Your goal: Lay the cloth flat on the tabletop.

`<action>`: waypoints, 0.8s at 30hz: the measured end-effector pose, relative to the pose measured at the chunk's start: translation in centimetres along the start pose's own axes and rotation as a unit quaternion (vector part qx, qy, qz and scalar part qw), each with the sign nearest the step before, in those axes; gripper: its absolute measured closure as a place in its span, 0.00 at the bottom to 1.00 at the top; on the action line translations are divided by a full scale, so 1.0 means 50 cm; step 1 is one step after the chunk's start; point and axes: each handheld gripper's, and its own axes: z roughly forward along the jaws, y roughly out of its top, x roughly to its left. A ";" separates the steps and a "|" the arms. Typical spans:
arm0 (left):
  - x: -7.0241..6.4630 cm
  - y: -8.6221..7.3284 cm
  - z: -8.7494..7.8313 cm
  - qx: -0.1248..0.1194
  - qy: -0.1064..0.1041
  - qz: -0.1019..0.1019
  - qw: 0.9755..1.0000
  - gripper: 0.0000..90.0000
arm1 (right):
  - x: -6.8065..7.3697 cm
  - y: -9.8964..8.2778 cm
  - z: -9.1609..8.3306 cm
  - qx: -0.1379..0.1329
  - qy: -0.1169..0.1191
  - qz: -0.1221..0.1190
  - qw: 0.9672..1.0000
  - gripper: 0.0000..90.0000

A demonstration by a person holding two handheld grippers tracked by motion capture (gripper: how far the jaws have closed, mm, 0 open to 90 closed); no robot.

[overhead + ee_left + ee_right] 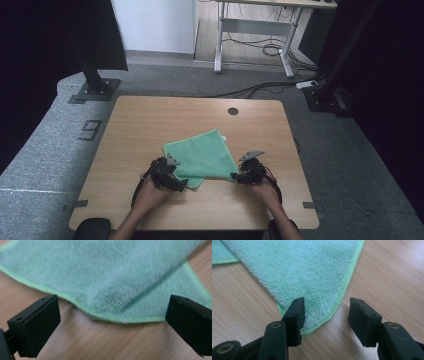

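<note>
two grippers agape | left gripper (112, 322) | right gripper (325, 320) | green cloth (202, 155) between

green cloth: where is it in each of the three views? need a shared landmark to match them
High view: green cloth lies mid-table, toward the near edge, between the left tongs and right tongs.
Left gripper view: it fills the upper part, its hem running between the open jaws.
Right gripper view: top centre, with a corner reaching down between the open jaws.
Shared landmark: the cloth's bright green hem on the wooden table.
</note>
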 end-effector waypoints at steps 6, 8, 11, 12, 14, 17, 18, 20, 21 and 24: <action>0.020 -0.017 -0.013 0.007 0.019 -0.025 0.999 0.00 | -0.002 -0.001 -0.001 0.001 0.002 -0.002 1.000 0.51; 0.033 -0.026 -0.022 0.013 0.033 -0.024 0.999 0.00 | -0.003 -0.001 -0.001 0.002 0.002 -0.002 1.000 0.51; 0.064 -0.044 -0.032 0.015 0.041 -0.047 0.998 0.00 | -0.003 -0.001 -0.002 0.003 0.001 0.000 1.000 0.50; 0.073 -0.049 -0.036 0.016 0.043 -0.052 0.998 0.00 | -0.004 -0.001 -0.002 0.004 0.001 0.000 1.000 0.50; 0.078 -0.052 -0.039 0.019 0.046 -0.053 0.997 0.00 | -0.002 -0.001 -0.003 0.005 0.000 0.002 1.000 0.51; 0.074 -0.043 -0.051 -0.007 0.028 -0.060 0.998 0.00 | -0.001 -0.001 -0.003 0.007 0.001 0.000 1.000 0.51; 0.068 -0.035 -0.054 -0.019 0.018 -0.060 0.998 0.00 | 0.000 -0.001 -0.003 0.007 0.001 0.000 1.000 0.51; 0.048 -0.015 -0.055 -0.038 0.000 -0.052 0.998 0.00 | 0.000 -0.001 -0.003 0.006 0.001 0.001 1.000 0.51; 0.036 -0.005 -0.052 -0.047 -0.013 -0.046 0.998 0.00 | -0.001 -0.002 -0.003 0.006 0.001 0.000 1.000 0.51; -0.009 0.013 -0.042 -0.060 -0.049 -0.016 0.997 0.05 | -0.001 -0.003 -0.003 0.003 0.002 -0.001 1.000 0.51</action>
